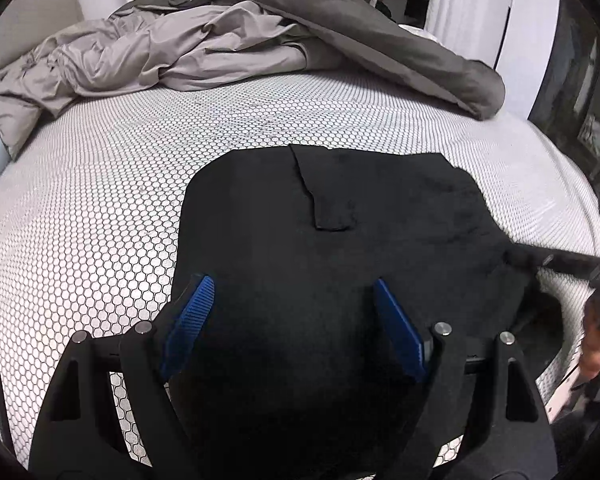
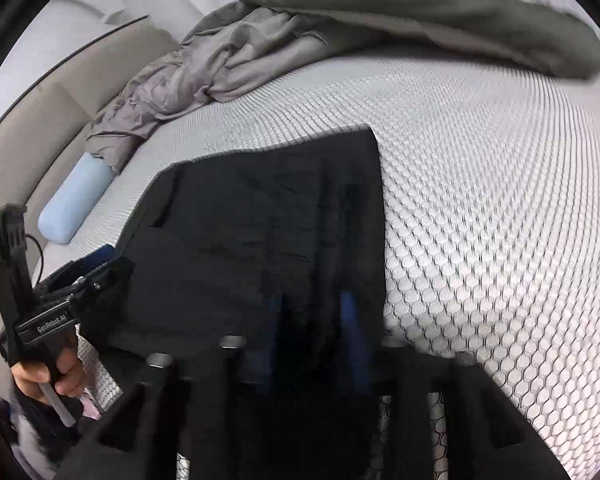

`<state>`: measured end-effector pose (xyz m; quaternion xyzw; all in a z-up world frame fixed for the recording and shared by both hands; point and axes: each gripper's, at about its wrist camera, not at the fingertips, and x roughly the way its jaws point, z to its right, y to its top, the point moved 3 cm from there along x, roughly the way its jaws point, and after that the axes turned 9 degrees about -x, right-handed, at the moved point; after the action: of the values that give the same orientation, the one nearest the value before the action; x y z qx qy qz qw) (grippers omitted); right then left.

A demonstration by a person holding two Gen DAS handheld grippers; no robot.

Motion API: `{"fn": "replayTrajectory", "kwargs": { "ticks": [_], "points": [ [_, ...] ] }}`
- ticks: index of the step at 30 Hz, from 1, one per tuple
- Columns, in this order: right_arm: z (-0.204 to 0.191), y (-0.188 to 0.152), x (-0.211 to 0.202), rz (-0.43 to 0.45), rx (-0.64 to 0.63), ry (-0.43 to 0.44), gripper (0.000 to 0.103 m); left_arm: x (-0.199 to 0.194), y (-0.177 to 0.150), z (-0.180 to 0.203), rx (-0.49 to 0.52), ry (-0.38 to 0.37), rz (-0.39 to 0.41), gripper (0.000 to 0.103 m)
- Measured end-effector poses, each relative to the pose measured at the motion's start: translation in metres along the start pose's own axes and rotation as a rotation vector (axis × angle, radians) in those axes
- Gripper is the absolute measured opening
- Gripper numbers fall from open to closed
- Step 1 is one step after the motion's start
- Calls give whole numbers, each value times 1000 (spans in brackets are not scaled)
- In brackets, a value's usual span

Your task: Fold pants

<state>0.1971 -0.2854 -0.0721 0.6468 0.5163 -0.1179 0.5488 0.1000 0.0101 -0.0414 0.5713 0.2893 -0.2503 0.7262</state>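
- Bedroom; mattress [image 1: 100, 208] with a white honeycomb-pattern cover is the work surface, pale curtains and an upholstered headboard behind.
- Nearest: left gripper [image 1: 290, 292] hovers over the near end of the black pants [image 1: 340, 240], blue pads spread wide, nothing pinched; cloth lies under and between the fingers, contact unclear.
- Right gripper [image 2: 314, 312] sits at the pants' near right edge, blue pads partway closed with dark cloth between them; view is dark and blurred, so cannot tell whether the pads actually press the fabric.
- A hand [image 2: 50, 376] holds the left gripper's handle, seen at the lower left of the right wrist view.
- Pants lie flat on the mattress near its front edge, already doubled into a broad dark panel, a narrow flap [image 1: 332, 200] lying on top.
- Handling judgement: soft, limp, light, matte knit-like cloth; no stiffness, will sag and drag; not fragile, not slippery.
- Best hold is likely the two near corners or the hem edge, pinching all layers together so none slips out.
- Middle distance: light blue cylinder pillow [image 2: 74, 204] at the mattress side.
- Far: crumpled grey sheet [image 1: 140, 56] and dark grey duvet [image 1: 360, 40], well apart from the pants.
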Motion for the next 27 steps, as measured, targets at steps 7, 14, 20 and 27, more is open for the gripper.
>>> {"fn": "replayTrajectory", "kwargs": {
  "ticks": [7, 14, 20, 27],
  "points": [
    [18, -2, -2, -10, 100, 150, 47, 3, -3, 2, 30, 2, -1, 81],
    [-6, 7, -14, 59, 73, 244, 48, 5, -4, 1, 34, -6, -5, 81],
    [-8, 5, -1, 1, 81, 275, 49, 6, -4, 2, 34, -5, -5, 81],
    [-8, 6, 25, 3, 101, 270, 18, 3, -3, -3, 39, -26, -13, 82]
  ]
}}
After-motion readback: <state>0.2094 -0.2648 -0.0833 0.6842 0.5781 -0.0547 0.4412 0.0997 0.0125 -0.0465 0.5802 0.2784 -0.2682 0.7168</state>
